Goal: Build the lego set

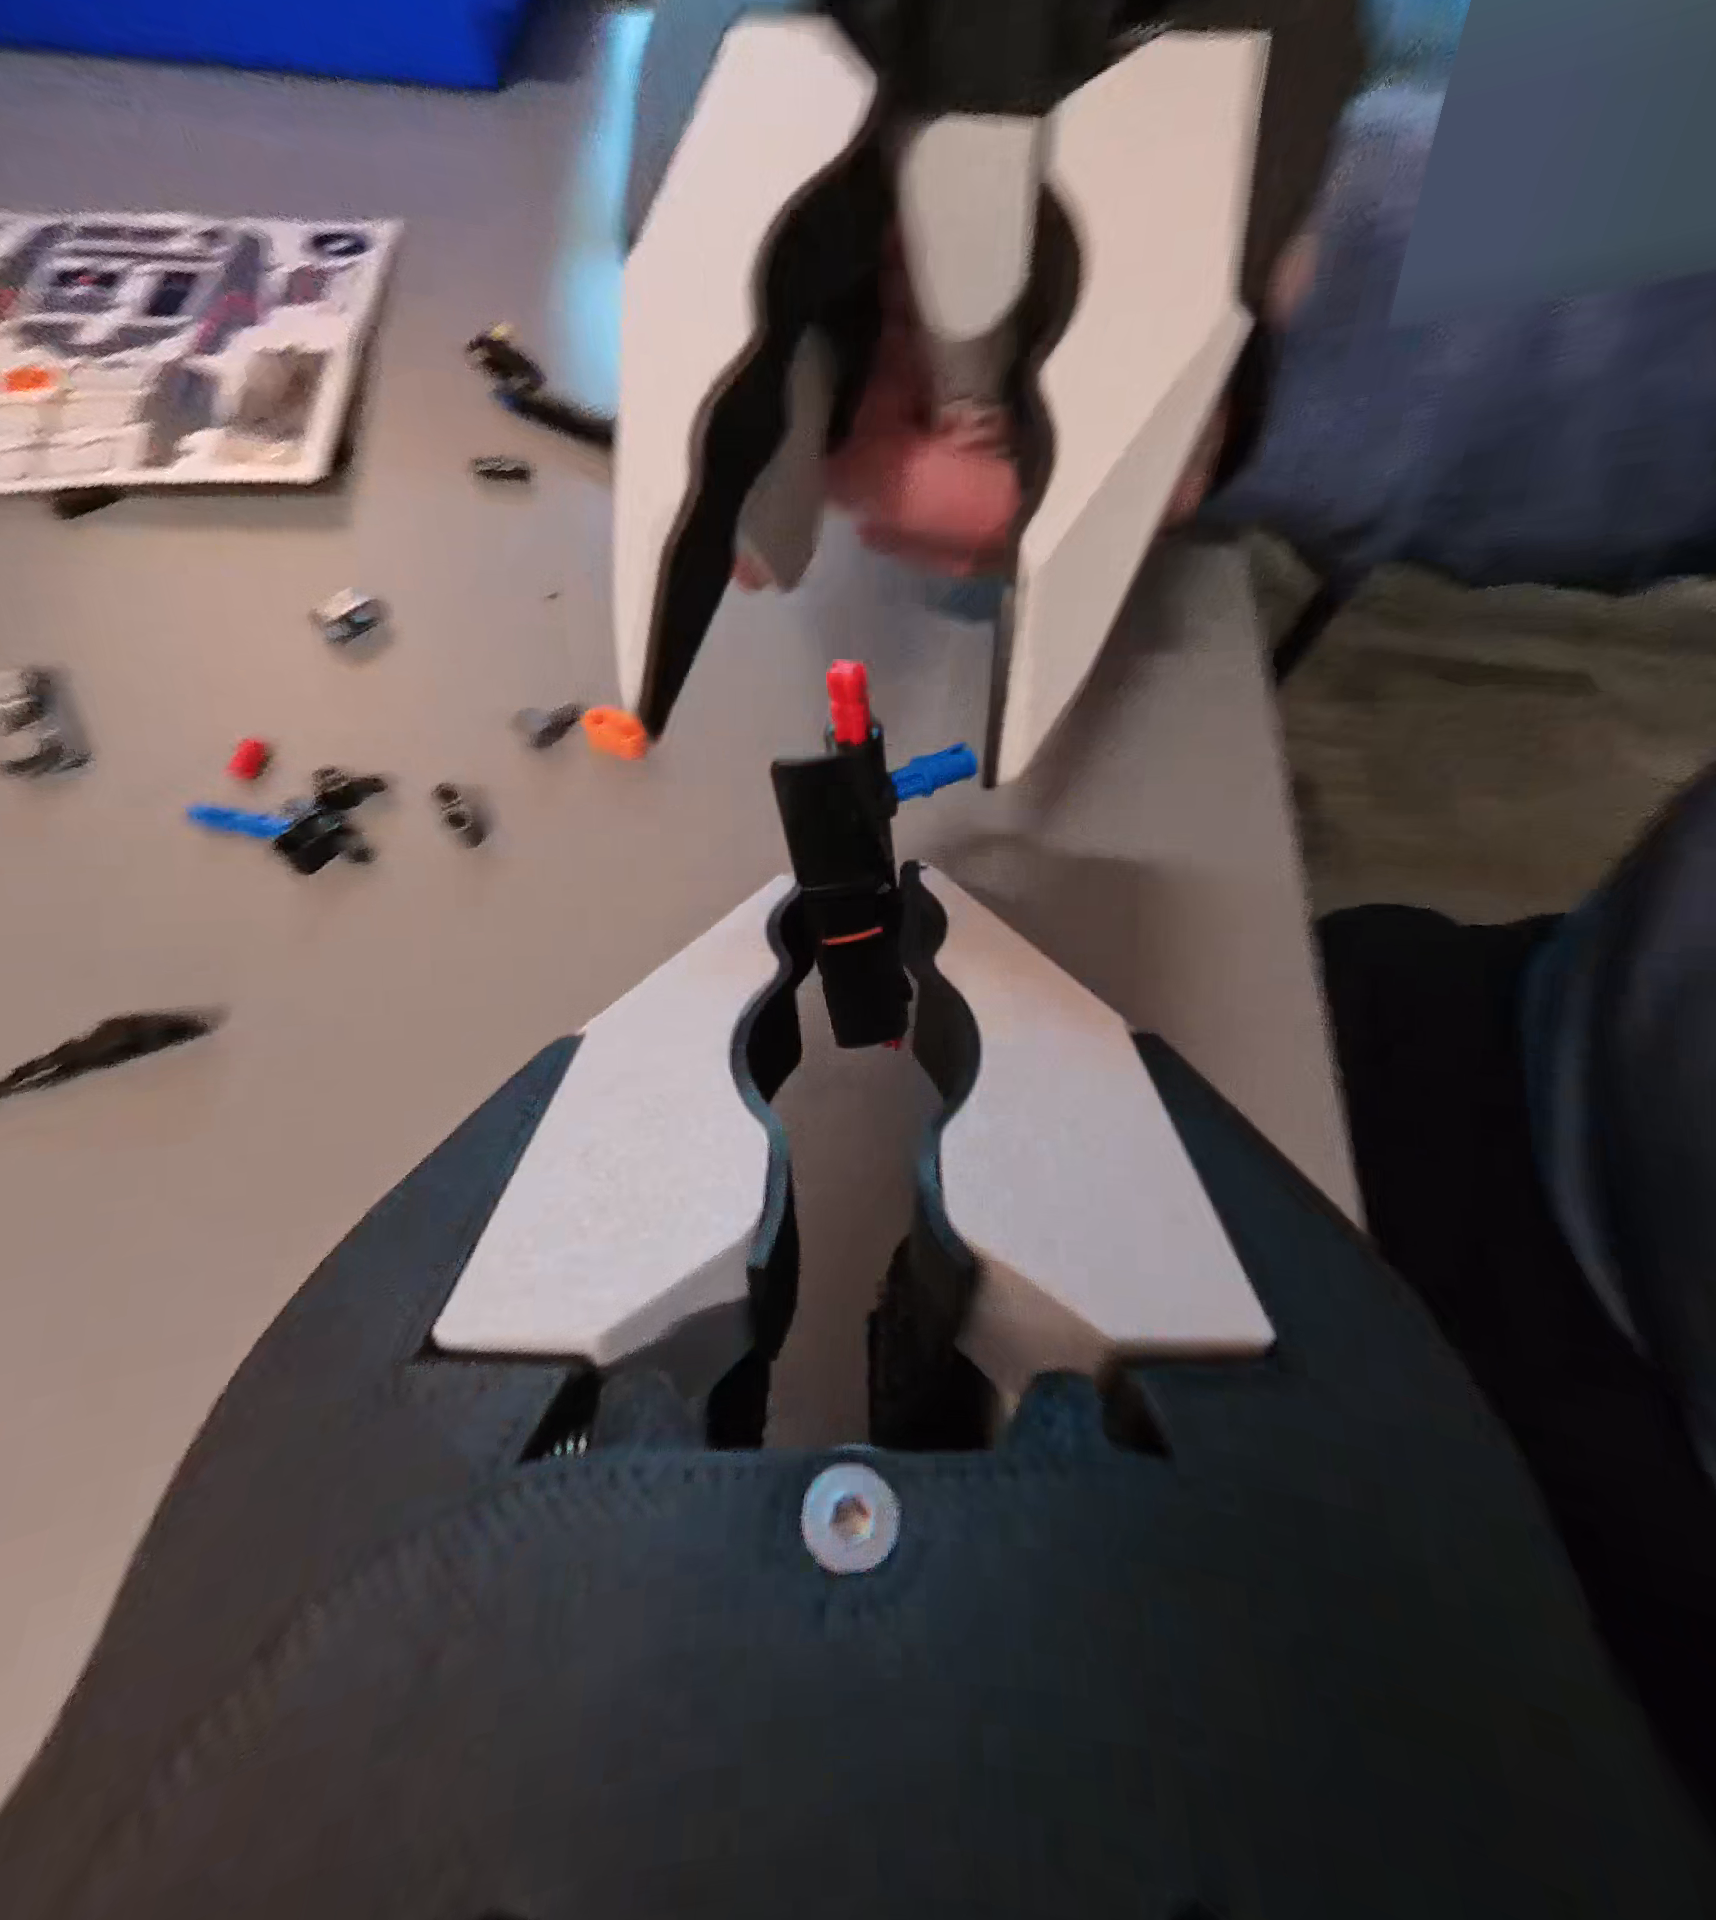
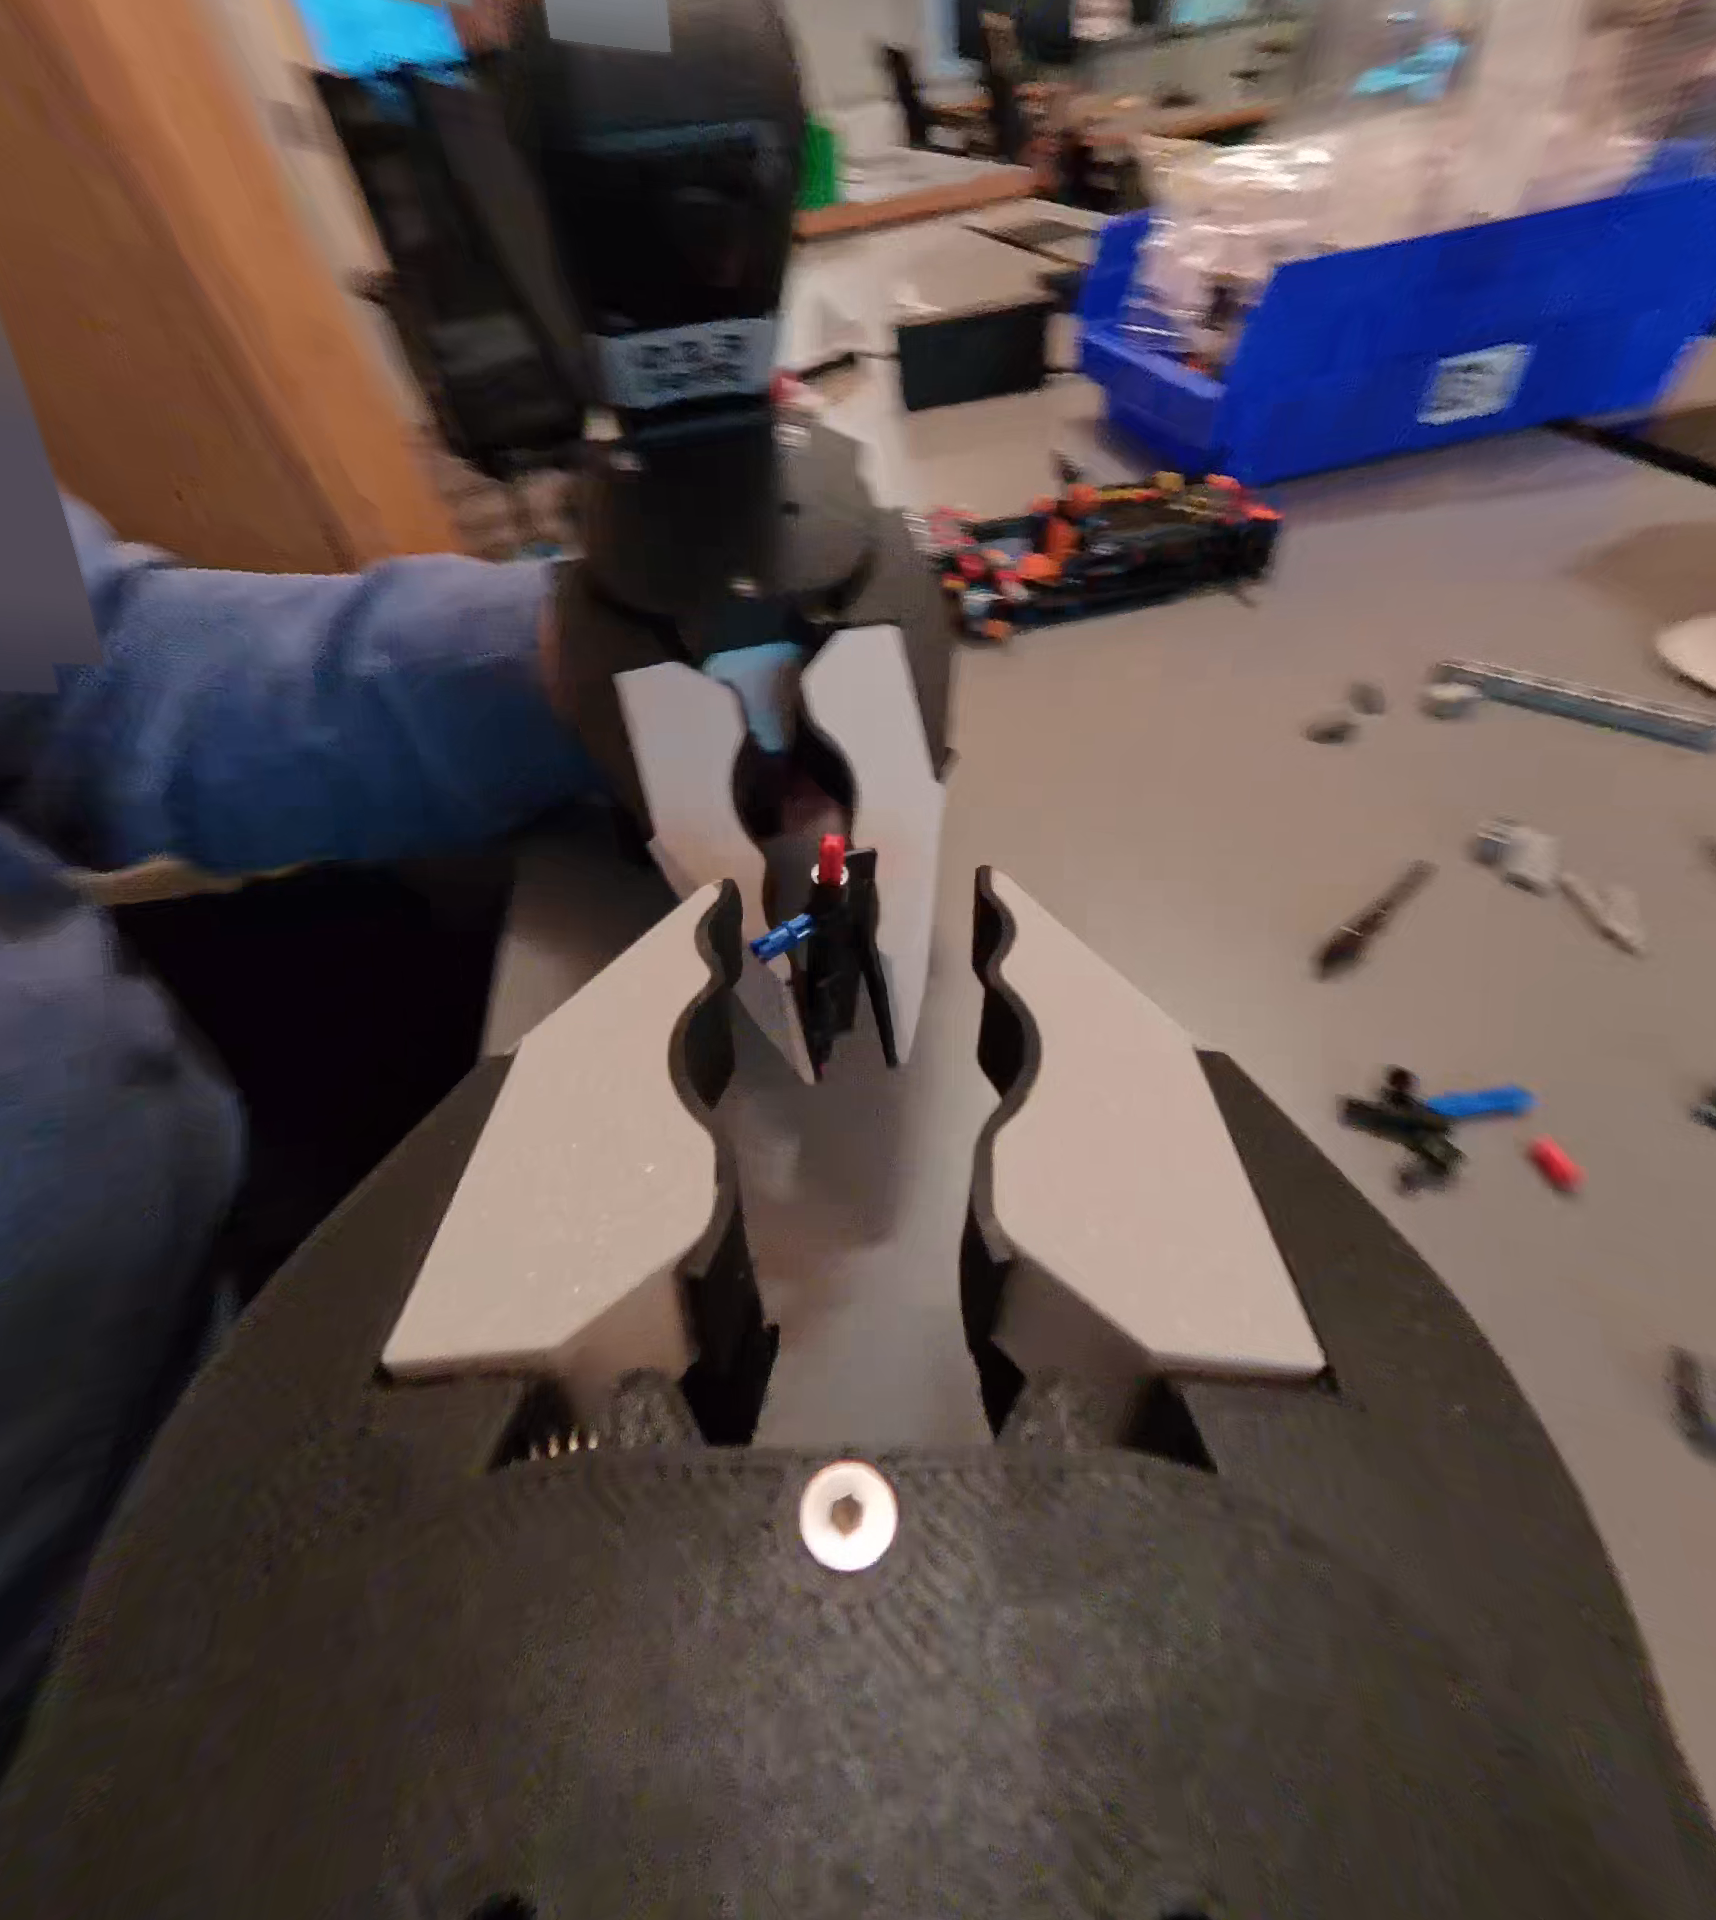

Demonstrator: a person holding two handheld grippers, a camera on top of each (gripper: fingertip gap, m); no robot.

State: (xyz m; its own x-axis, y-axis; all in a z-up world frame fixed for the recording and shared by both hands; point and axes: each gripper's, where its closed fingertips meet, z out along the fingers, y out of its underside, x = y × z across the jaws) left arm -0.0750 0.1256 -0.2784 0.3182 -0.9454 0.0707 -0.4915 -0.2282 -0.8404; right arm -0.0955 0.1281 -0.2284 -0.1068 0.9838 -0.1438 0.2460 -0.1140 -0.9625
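Your left gripper (image 1: 849, 883) is clamped on the small black lego assembly (image 1: 838, 831), which carries 1 red pin (image 1: 847, 698) and 1 blue pin (image 1: 932, 774). Your right gripper (image 2: 849, 894) faces it with its fingers spread and nothing between them. Behind the assembly, the blue bin (image 2: 1405, 343) holds clear plastic bags (image 2: 1280, 197), their contents too blurred to make out.

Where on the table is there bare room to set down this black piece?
Bare grey table lies near the left tool, below the black rod. Crowded: loose parts under the instruction sheet, and around the built chassis beside the blue bin.
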